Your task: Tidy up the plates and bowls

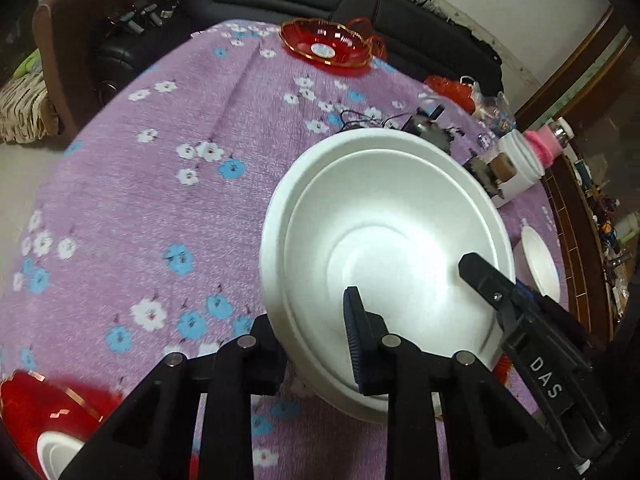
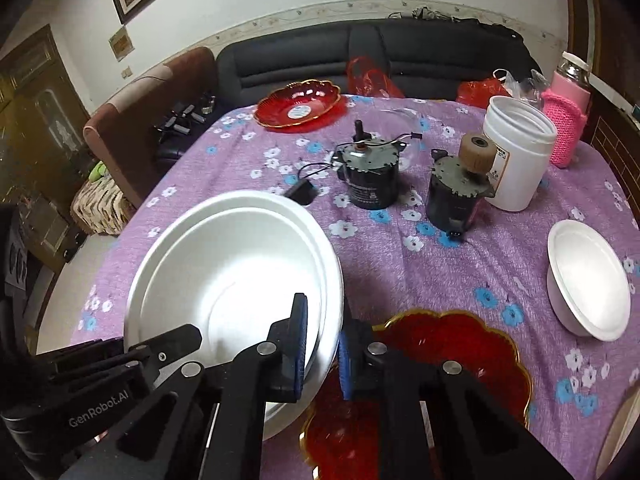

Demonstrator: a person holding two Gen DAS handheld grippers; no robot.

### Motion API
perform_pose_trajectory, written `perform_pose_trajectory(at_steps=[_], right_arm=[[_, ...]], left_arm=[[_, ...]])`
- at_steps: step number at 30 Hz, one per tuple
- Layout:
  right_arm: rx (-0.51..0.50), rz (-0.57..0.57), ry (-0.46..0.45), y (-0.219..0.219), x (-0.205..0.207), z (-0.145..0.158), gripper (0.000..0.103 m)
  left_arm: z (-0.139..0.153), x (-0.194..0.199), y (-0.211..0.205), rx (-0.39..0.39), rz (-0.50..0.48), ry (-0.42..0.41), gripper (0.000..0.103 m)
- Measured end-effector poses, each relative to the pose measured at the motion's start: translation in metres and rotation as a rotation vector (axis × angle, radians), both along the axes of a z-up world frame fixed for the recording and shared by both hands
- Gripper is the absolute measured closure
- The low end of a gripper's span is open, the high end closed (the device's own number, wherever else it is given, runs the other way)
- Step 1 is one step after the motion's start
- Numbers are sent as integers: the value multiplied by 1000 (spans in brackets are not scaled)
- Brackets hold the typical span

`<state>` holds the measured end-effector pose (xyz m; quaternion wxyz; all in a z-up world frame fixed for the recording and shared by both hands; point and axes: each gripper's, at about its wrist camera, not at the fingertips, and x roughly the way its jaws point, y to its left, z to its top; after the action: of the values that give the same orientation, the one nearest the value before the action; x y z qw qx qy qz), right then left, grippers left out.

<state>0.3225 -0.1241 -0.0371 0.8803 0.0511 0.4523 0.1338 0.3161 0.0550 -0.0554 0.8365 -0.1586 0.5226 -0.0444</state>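
Two nested white foam bowls [image 1: 384,248] are held tilted above the purple flowered cloth; they also show in the right wrist view [image 2: 236,276]. My left gripper [image 1: 312,340] has its jaws astride their near rim, with one finger inside and one outside. My right gripper [image 2: 320,344] grips the opposite rim the same way and shows in the left wrist view [image 1: 480,276]. A red scalloped plate [image 2: 448,364] lies under my right gripper. Another red plate [image 1: 326,42] sits at the far edge. A small white bowl [image 2: 586,280] stands at right.
Two small electric motors [image 2: 370,178] with wires, a white plastic jar [image 2: 516,152] and a pink-sleeved bottle [image 2: 568,92] stand at the back right of the table. Red plastic bags [image 2: 370,76] lie at the far edge. A dark sofa [image 2: 304,50] is behind.
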Motion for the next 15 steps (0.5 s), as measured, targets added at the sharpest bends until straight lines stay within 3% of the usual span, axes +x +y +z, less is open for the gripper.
perform_pose_trajectory(at_steps=[3,7,15], right_arm=[[16,12,-11,4,-13,8,89],[28,54,-38,18,-38,21,89],[7,94,-62,41,-71,28,88]], left_arm=[[15,-22,8,-12,5,-34,79],[30,-53,16,50,23,-92,78],[29,-74,30,83,42,-87,76]])
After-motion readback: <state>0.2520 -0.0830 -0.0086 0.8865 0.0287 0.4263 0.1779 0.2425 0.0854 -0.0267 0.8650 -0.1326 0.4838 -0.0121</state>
